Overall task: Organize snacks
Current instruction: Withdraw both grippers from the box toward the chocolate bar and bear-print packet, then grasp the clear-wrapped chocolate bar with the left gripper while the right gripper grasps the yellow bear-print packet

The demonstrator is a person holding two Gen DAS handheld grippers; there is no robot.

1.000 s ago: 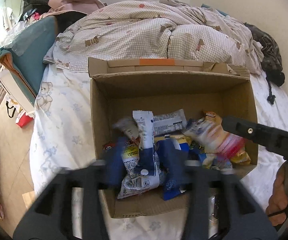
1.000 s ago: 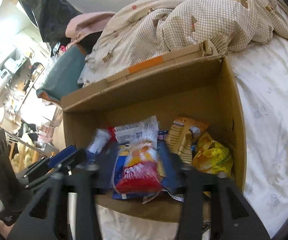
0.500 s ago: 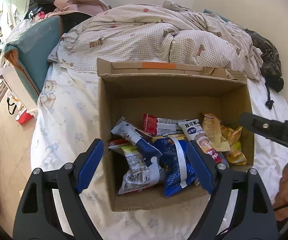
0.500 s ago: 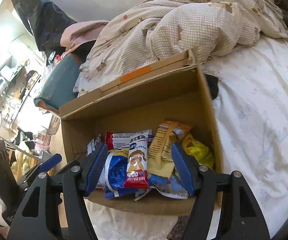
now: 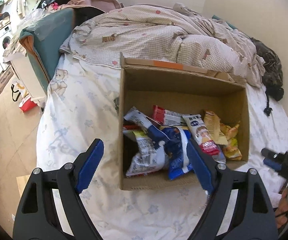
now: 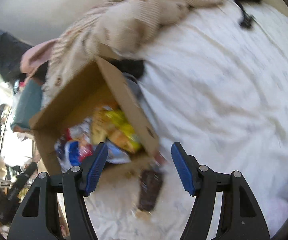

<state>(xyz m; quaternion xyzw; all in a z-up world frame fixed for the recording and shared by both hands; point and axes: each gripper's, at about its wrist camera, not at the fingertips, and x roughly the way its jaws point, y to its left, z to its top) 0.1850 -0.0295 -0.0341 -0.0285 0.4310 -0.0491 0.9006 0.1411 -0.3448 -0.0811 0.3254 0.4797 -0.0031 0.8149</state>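
I see an open cardboard box (image 5: 184, 92) sitting upright on the bed, flaps up, its floor heaped with snack packets (image 5: 174, 140): blue, white, red and yellow wrappers lying overlapped at angles. A dark brown packet (image 6: 150, 190) lies flat on the sheet just outside the box's near corner, blurred

A checked quilt (image 5: 164, 38) lies crumpled on the white bed sheet (image 5: 77, 108), and a washing machine (image 5: 4, 40) stands far left.

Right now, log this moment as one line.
left gripper: open, empty | right gripper: open, empty, view blurred | cardboard box: on bed, snacks inside | dark snack packet: on sheet outside box
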